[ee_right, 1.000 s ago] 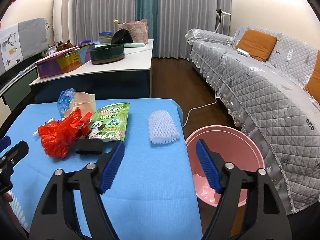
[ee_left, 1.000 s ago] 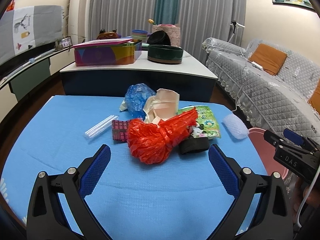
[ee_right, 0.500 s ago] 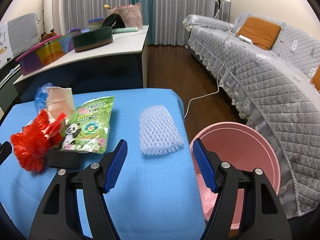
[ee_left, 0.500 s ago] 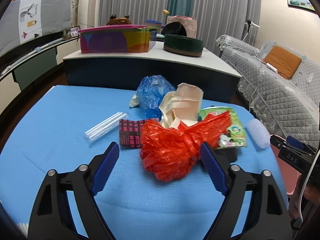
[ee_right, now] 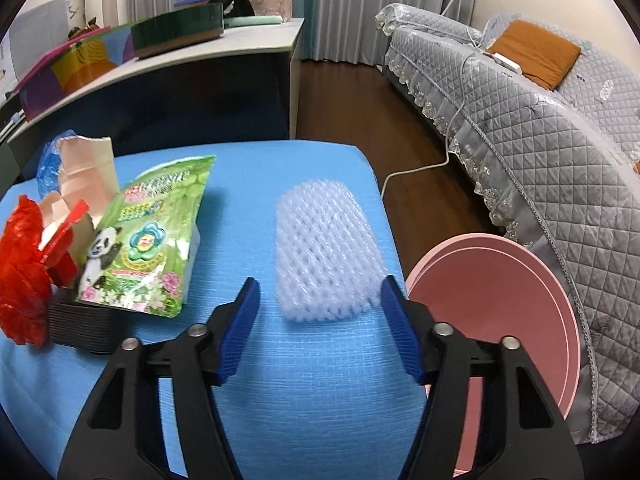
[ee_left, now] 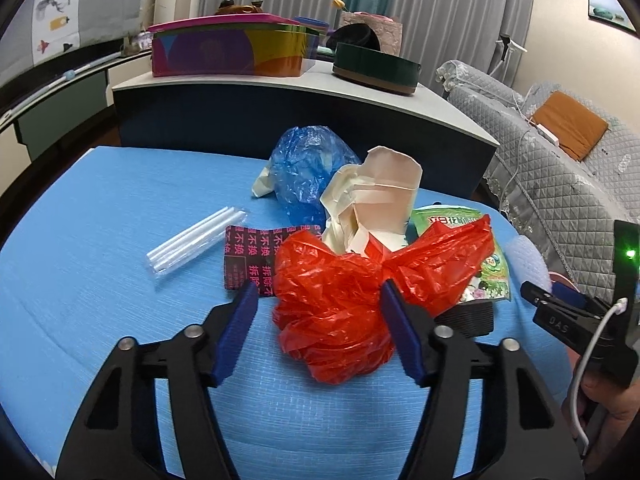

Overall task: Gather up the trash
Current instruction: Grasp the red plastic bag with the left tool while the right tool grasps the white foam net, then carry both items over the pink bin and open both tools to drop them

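A pile of trash lies on the blue table: a crumpled red plastic bag, a blue plastic bag, a torn beige carton, a green panda packet, a dark printed wrapper and clear straws. My left gripper is open, its jaws either side of the red bag. My right gripper is open, its jaws either side of the near end of a white foam net sleeve. A pink bin stands beside the table's right edge.
A black ribbed object lies under the green packet. Behind the table stands a white counter with a colourful box and a green round tin. A grey quilted sofa runs along the right.
Both grippers have moved forward. The left one now straddles the red bag; the right one has closed in on the foam net sleeve. Both stay open.
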Available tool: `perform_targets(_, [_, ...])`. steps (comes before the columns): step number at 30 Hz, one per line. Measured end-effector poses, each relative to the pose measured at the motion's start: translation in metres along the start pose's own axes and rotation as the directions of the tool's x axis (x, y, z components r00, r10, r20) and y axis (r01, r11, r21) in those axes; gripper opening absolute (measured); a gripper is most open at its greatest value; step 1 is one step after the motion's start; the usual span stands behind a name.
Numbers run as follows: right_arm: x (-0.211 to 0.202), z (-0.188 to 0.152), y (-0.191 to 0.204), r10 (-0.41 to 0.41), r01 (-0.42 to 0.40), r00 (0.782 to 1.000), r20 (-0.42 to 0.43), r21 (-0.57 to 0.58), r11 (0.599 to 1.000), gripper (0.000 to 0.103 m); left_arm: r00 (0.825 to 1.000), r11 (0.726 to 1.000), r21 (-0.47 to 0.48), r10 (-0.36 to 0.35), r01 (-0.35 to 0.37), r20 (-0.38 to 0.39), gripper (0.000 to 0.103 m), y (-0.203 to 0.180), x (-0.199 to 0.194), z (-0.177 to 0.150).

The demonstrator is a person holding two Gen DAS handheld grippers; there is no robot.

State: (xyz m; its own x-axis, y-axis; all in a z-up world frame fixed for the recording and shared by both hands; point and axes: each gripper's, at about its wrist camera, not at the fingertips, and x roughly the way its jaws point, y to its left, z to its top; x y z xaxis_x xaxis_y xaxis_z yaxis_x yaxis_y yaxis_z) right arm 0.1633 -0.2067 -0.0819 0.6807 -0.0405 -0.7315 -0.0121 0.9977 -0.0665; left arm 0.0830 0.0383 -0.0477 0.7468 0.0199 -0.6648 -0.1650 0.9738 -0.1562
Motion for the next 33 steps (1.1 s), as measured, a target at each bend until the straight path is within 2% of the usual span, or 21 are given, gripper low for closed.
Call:
perform_targets(1, [0.001,-0.001,0.000,-0.002,0.002,1.000,-0.006,0.000,1.000,0.049,1.000,1.000,0.004,-0.001,0.001,0.000,0.052,-0.001,0.000,0.000])
perform_targets(2, [0.002,-0.001,0.000,-0.001,0.001,1.000,-0.010,0.000,1.000,0.044,1.000,1.000,0.006,-0.002,0.002,-0.002,0.052,-0.001,-0.001,0.000])
perform_targets(6, [0.002,0.001,0.001,0.009,-0.009,1.000,-0.018,-0.009,1.000,0.017,1.000,1.000,0.012,0.000,0.000,-0.003,0.044,-0.003,-0.002,0.000])
perform_targets(8, [0.000,0.001,0.001,0.013,-0.014,1.000,-0.014,-0.014,1.000,0.010,1.000,1.000,0.017,0.002,-0.002,0.003,0.040,-0.003,-0.005,0.000])
perform_targets(10, [-0.005,0.001,0.000,0.022,-0.022,1.000,-0.002,-0.018,1.000,0.009,1.000,1.000,0.023,0.003,-0.003,0.012,0.031,-0.003,-0.007,0.002])
perform_targets(12, [-0.013,0.001,0.000,0.035,-0.035,0.999,0.013,-0.016,0.999,0.008,1.000,0.999,0.033,0.009,-0.010,0.026,0.026,-0.005,-0.012,0.003])
perform_targets(24, [-0.074,-0.007,-0.006,0.085,-0.083,0.990,0.116,-0.023,0.996,0.007,0.995,0.998,0.052,0.029,-0.034,0.098,0.023,-0.007,-0.046,0.001])
perform_targets(33, [-0.114,-0.020,-0.028,0.099,-0.099,0.981,0.165,-0.009,0.995,0.007,0.988,0.996,0.076,0.026,-0.037,0.149,0.022,-0.017,-0.074,-0.001])
